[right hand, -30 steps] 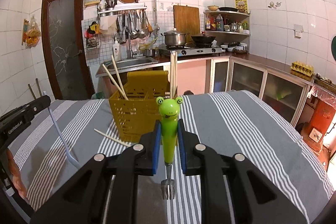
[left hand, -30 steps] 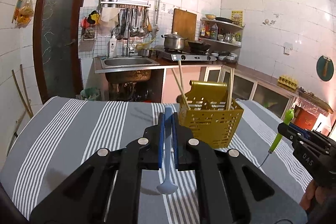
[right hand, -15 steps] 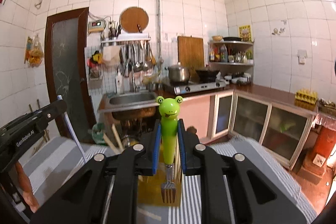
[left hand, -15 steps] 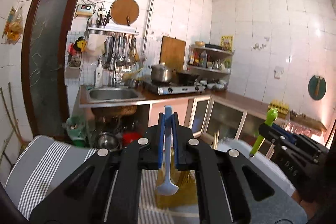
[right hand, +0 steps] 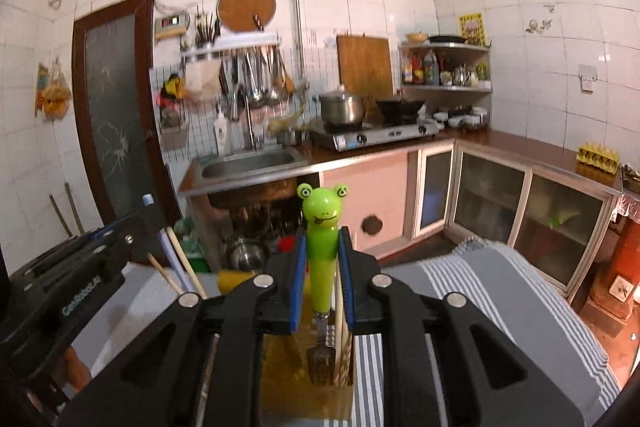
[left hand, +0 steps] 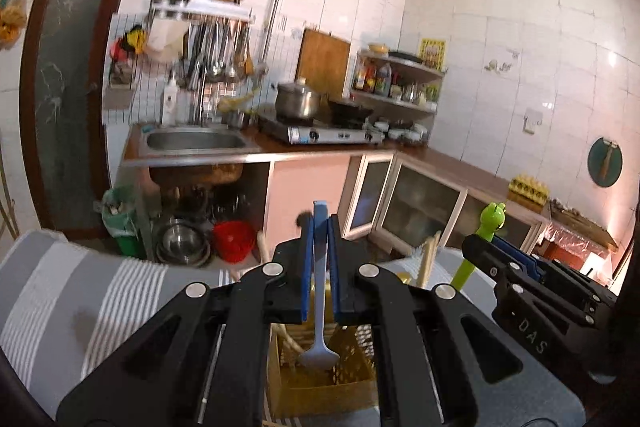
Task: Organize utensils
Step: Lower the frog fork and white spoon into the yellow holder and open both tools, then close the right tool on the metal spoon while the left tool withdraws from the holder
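My left gripper (left hand: 319,227) is shut on a pale blue spoon (left hand: 319,311), bowl end down over the yellow perforated utensil basket (left hand: 320,387), which stands on the grey striped table. My right gripper (right hand: 322,247) is shut on a green frog-handled fork (right hand: 322,255), tines down over the same basket (right hand: 280,379). Wooden chopsticks (right hand: 180,259) stand in the basket. The right gripper and its fork (left hand: 486,239) show at the right of the left wrist view. The left gripper (right hand: 80,267) shows at the left of the right wrist view.
The grey striped tablecloth (left hand: 80,291) covers the table (right hand: 500,299) around the basket. Behind it are a sink counter (left hand: 196,143), a stove with a pot (left hand: 300,99), cabinets (right hand: 500,203) and a dark door (left hand: 60,87).
Both grippers have risen and moved forward over the basket, which now sits directly beneath them. Both stay shut on their utensils.
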The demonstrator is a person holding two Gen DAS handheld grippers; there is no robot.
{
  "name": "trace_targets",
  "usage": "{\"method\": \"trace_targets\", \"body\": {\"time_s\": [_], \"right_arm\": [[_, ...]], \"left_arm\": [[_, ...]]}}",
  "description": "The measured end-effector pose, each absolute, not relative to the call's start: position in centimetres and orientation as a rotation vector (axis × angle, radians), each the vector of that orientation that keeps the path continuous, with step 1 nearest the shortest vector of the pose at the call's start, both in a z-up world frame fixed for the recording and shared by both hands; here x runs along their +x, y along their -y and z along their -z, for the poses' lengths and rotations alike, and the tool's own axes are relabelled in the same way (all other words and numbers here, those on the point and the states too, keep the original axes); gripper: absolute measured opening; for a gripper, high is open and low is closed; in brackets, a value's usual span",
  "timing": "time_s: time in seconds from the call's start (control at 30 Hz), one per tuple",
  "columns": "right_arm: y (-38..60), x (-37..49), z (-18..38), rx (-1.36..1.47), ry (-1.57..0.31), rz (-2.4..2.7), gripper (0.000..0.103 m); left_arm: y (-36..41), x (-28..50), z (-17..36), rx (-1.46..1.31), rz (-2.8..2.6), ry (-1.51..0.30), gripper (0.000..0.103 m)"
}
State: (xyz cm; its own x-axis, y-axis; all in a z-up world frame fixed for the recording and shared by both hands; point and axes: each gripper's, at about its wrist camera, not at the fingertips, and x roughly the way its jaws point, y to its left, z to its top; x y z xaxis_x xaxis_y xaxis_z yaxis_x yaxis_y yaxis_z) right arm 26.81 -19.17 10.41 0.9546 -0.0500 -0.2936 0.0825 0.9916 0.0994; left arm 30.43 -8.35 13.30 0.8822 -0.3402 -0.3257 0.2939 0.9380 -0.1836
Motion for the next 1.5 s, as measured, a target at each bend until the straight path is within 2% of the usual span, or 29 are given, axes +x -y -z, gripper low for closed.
{"method": "trace_targets", "body": {"time_s": [0.37, 0.43, 0.47, 0.5, 0.57, 0.6, 0.73, 0.8, 0.93, 1.23, 1.5], "right_arm": [[20.0, 28.8, -6.1, 0.112, -0.433, 0.082, 0.016], [20.2, 28.8, -6.0, 0.105, -0.446, 0.095, 0.017], [20.2, 28.7, -6.1, 0.095, -0.449, 0.106, 0.022], [20.2, 28.6, -6.3, 0.091, -0.45, 0.111, 0.032], [20.2, 27.8, -6.9, 0.077, -0.437, 0.132, 0.046], [20.2, 27.3, -7.2, 0.073, -0.431, 0.139, 0.047], [20.3, 24.6, -8.7, 0.083, -0.418, 0.151, 0.056], [19.8, 22.7, -8.9, 0.077, -0.419, 0.147, 0.059], [18.5, 19.3, -7.0, 0.052, -0.452, 0.138, 0.063], [15.3, 14.8, 3.1, 0.033, -0.659, 0.097, 0.063], [12.8, 13.5, 5.8, 0.041, -0.729, 0.075, 0.063]], "left_arm": [[8.1, 32.2, -10.4, -0.101, 0.299, -0.442, 0.006], [7.9, 31.9, -10.7, -0.085, 0.289, -0.45, 0.011], [7.6, 31.7, -11.0, -0.084, 0.282, -0.453, 0.022], [7.2, 31.4, -11.3, -0.088, 0.276, -0.454, 0.037], [6.2, 30.5, -12.2, -0.102, 0.255, -0.444, 0.054], [5.7, 30.0, -12.7, -0.104, 0.248, -0.44, 0.063], [3.7, 27.8, -14.3, -0.105, 0.222, -0.434, 0.08], [2.2, 26.1, -14.5, -0.102, 0.205, -0.431, 0.094], [-0.2, 23.7, -13.0, -0.102, 0.173, -0.446, 0.098], [-4.8, 21.1, -4.2, -0.109, 0.094, -0.634, 0.098], [-8.5, 20.3, 1.0, -0.071, 0.043, -0.751, 0.098]]}}
